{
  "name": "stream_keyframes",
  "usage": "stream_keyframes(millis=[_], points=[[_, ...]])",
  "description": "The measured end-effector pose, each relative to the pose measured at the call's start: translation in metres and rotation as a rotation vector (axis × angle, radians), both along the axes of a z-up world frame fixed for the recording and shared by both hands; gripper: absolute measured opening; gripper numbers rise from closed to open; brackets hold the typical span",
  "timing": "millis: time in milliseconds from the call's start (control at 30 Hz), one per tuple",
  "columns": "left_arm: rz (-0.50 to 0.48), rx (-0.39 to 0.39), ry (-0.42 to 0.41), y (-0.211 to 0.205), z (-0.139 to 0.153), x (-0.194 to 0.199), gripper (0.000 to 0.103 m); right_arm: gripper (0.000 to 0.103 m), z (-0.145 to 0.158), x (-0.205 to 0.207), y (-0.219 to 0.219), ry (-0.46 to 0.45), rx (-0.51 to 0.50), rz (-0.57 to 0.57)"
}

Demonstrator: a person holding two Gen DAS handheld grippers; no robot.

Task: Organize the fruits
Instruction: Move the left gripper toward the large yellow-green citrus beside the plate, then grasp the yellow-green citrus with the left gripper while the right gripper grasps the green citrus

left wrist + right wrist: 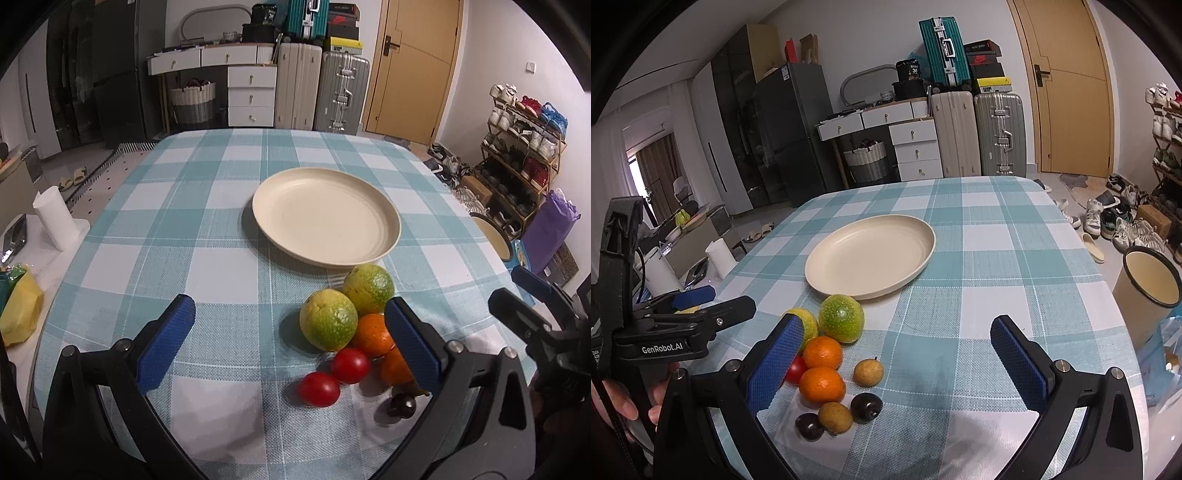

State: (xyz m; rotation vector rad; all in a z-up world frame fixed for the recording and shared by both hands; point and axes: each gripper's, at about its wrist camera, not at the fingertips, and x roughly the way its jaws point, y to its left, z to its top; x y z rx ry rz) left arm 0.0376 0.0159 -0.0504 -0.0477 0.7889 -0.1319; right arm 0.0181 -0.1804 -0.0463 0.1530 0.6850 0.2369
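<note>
An empty cream plate [325,218] [871,254] sits mid-table on the checked cloth. Just in front of it lies a cluster of fruit: two green-yellow citrus [328,319] [841,318], two oranges [372,335] [822,386], two red tomatoes [318,388], dark plums [866,407] [402,405] and small tan round fruits [868,372]. My left gripper [291,338] is open above the cluster, with its right finger [413,347] over the oranges. My right gripper [901,365] is open too, holding nothing, its left finger [775,363] over the tomato.
A cream bucket [1148,291] stands off the table's right edge. A white paper roll [55,218] and a yellow bag [22,314] sit on a side surface at left. Suitcases, drawers and a shoe rack [524,155] line the room behind.
</note>
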Motion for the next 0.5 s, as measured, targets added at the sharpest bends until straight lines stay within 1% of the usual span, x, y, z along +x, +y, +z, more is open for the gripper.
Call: stream_keyframes(millis=[67, 133, 333, 500], points=[[-0.007, -0.003, 0.015, 0.002, -0.004, 0.005, 0.102, 0.103, -0.002, 0.004, -0.001, 0.006, 0.001, 0.001], [-0.016, -0.021, 0.038, 0.004, -0.009, 0.011, 0.102, 0.103, -0.004, 0.007, -0.001, 0.013, 0.001, 0.001], [-0.053, -0.112, 0.141, 0.010, -0.028, 0.035, 0.102, 0.103, -0.011, 0.018, -0.004, 0.033, 0.009, -0.005], [-0.072, -0.139, 0.188, 0.010, -0.042, 0.053, 0.102, 0.103, -0.017, 0.024, -0.004, 0.048, 0.013, -0.004]])
